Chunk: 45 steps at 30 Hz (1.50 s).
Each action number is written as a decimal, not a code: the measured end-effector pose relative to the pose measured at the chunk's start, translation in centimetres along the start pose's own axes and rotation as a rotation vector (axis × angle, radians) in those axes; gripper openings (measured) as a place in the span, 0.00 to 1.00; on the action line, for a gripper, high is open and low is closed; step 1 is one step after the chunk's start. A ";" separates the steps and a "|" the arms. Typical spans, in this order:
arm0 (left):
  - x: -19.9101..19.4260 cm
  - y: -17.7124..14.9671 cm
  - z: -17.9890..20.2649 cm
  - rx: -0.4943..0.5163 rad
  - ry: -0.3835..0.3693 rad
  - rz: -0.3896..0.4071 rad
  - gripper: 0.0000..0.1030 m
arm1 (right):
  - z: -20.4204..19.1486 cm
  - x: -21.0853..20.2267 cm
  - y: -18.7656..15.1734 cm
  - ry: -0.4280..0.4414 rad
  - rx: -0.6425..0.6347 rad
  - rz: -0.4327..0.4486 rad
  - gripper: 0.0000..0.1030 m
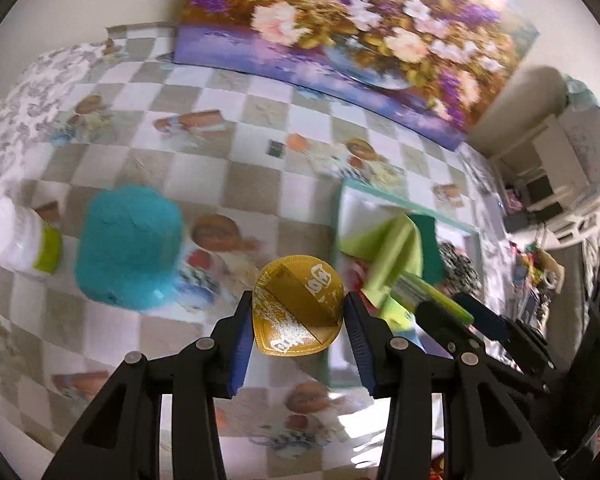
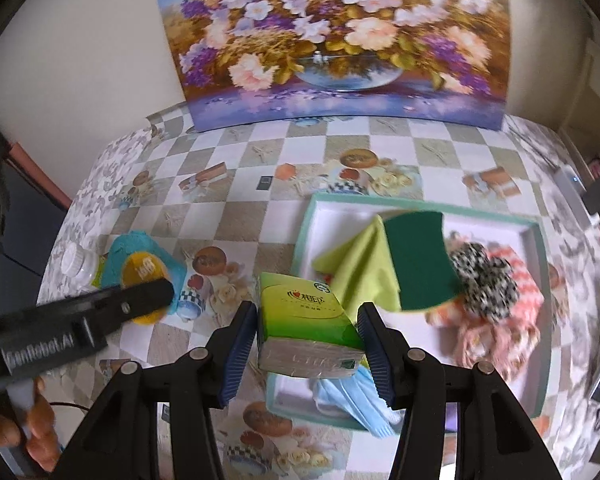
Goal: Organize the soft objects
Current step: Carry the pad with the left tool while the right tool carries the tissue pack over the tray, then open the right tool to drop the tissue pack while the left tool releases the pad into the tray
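My left gripper [image 1: 299, 304] is shut on a gold foil disc [image 1: 296, 308] with white lettering, held above the checkered tablecloth. My right gripper [image 2: 309, 316] is shut on a green tissue pack [image 2: 304, 312], which hangs over the near left corner of a teal-rimmed white tray [image 2: 536, 264]. In the tray lie a lime cloth [image 2: 356, 268], a dark green scouring pad [image 2: 418, 256], a black-and-white scrunchie [image 2: 488, 280], an orange striped cloth [image 2: 516, 280] and a blue face mask [image 2: 352, 404]. In the right wrist view the left gripper [image 2: 152, 292] carries the disc [image 2: 144, 272] over a teal soft item [image 2: 140, 244].
A white bottle with a green label [image 1: 20, 240] stands left of the teal item [image 1: 128, 248]. A flower painting [image 2: 332, 40] leans on the wall at the table's back. A person's hand [image 2: 36, 428] shows at the lower left. Room furniture lies beyond the table's right edge.
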State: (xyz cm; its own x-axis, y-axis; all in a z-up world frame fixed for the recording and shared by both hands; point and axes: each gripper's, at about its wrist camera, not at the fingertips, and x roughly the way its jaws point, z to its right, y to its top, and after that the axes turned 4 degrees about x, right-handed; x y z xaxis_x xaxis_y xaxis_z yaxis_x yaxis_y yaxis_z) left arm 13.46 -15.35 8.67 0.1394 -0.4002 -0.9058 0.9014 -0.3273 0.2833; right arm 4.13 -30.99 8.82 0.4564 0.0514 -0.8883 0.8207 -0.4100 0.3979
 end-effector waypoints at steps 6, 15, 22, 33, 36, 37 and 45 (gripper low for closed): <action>0.3 -2.1 1.9 0.026 0.004 0.017 0.44 | 2.1 -1.0 -1.7 -0.018 0.044 0.006 0.54; 1.7 -4.0 5.3 0.084 -0.026 0.010 0.45 | 6.3 -2.5 -2.5 -0.061 0.127 0.034 0.54; 5.6 -4.8 7.4 0.123 -0.008 -0.072 0.45 | 10.3 -2.1 -2.6 -0.132 0.198 0.017 0.54; 8.3 -5.2 8.4 0.137 -0.016 -0.116 0.45 | 12.3 -0.7 -3.0 -0.150 0.231 -0.017 0.54; 8.8 -5.1 8.3 0.132 -0.023 -0.120 0.45 | 12.1 -0.1 -3.0 -0.152 0.218 -0.026 0.54; 8.9 -5.1 8.2 0.130 -0.025 -0.122 0.45 | 12.0 0.1 -3.0 -0.152 0.214 -0.029 0.54; 10.3 -4.8 8.1 0.124 -0.032 -0.131 0.45 | 11.2 1.1 -2.5 -0.148 0.185 -0.014 0.54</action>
State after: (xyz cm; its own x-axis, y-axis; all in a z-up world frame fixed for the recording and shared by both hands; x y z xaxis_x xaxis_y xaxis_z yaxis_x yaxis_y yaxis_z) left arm 7.29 -24.81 0.53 0.0097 -0.3737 -0.9275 0.8534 -0.4804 0.2024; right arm -1.27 -40.09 4.27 0.3792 -0.0700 -0.9227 0.7435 -0.5706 0.3488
